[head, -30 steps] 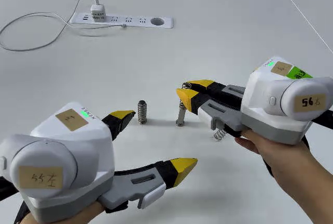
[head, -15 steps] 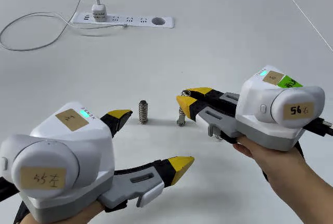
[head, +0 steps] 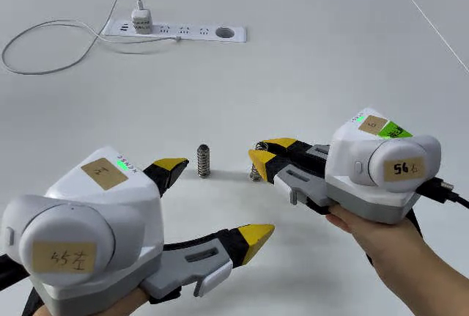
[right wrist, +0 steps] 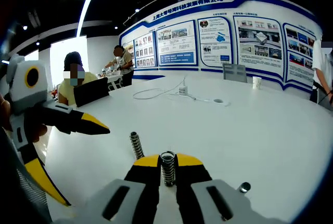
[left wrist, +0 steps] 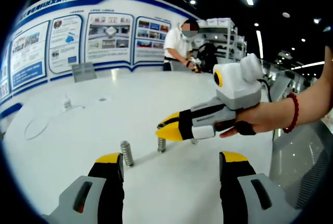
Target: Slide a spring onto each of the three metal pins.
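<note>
Right tool [head: 256, 151]: spring [right wrist: 167, 168] is gripped and has been lowered beside the sprung pin [head: 204, 160] | second pin [left wrist: 162, 144] judged nearly loaded | left tool [head: 220, 197]: held wide apart, empty.

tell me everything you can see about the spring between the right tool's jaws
The grey coiled metal spring stands upright, pinched on both sides by the yellow-tipped black jaws of the right tool. Its tight coils look shiny; its top ring is open and dark inside. Its lower end is hidden between the jaws, so whether a pin runs through it cannot be told. A second upright spring stands apart from it on the white table.
</note>
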`<action>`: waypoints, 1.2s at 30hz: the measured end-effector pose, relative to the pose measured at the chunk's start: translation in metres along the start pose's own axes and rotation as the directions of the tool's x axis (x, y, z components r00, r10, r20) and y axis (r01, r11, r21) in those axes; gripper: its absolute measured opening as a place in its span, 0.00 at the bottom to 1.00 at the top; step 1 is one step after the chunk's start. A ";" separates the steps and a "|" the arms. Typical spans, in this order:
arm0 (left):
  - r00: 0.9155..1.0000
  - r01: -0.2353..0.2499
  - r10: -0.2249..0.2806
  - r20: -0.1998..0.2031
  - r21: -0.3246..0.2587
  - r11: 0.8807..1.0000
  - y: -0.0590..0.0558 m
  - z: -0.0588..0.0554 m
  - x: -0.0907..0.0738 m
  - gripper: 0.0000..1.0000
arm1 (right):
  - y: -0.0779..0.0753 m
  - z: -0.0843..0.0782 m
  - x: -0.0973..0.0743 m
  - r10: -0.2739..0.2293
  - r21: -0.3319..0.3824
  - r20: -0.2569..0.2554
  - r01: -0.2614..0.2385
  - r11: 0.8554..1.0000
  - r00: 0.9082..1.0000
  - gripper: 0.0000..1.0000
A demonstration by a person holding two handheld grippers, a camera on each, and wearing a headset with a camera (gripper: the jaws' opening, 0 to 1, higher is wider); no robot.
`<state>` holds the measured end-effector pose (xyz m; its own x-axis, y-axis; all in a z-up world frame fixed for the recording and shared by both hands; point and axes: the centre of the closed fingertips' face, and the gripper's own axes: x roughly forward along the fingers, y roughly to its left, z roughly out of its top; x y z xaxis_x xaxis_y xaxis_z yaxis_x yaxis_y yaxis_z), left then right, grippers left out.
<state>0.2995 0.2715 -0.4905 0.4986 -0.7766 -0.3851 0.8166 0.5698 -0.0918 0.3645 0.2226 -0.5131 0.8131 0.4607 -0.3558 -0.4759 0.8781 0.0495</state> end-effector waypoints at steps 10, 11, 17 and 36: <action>1.000 -0.001 0.001 0.008 -0.007 1.000 0.000 0.001 -0.001 0.76 | 0.001 -0.012 0.001 -0.001 0.001 -0.031 0.001 1.000 1.000 0.11; 1.000 -0.001 0.001 0.007 -0.006 1.000 0.000 0.001 -0.001 0.76 | 0.001 -0.011 0.000 -0.002 0.003 -0.019 0.002 1.000 1.000 0.11; 1.000 -0.003 0.003 0.004 -0.005 1.000 0.001 0.000 -0.001 0.76 | 0.001 -0.011 0.001 0.000 0.003 -0.024 0.000 1.000 1.000 0.11; 1.000 -0.015 0.015 -0.010 -0.011 1.000 0.002 -0.002 -0.001 0.72 | 0.007 0.008 -0.015 0.035 0.065 -0.016 -0.034 0.997 0.999 0.23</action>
<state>0.3002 0.2744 -0.4923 0.5080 -0.7650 -0.3959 0.8057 0.5846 -0.0957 0.3515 0.2232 -0.4999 0.7902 0.4892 -0.3691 -0.4806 0.8684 0.1221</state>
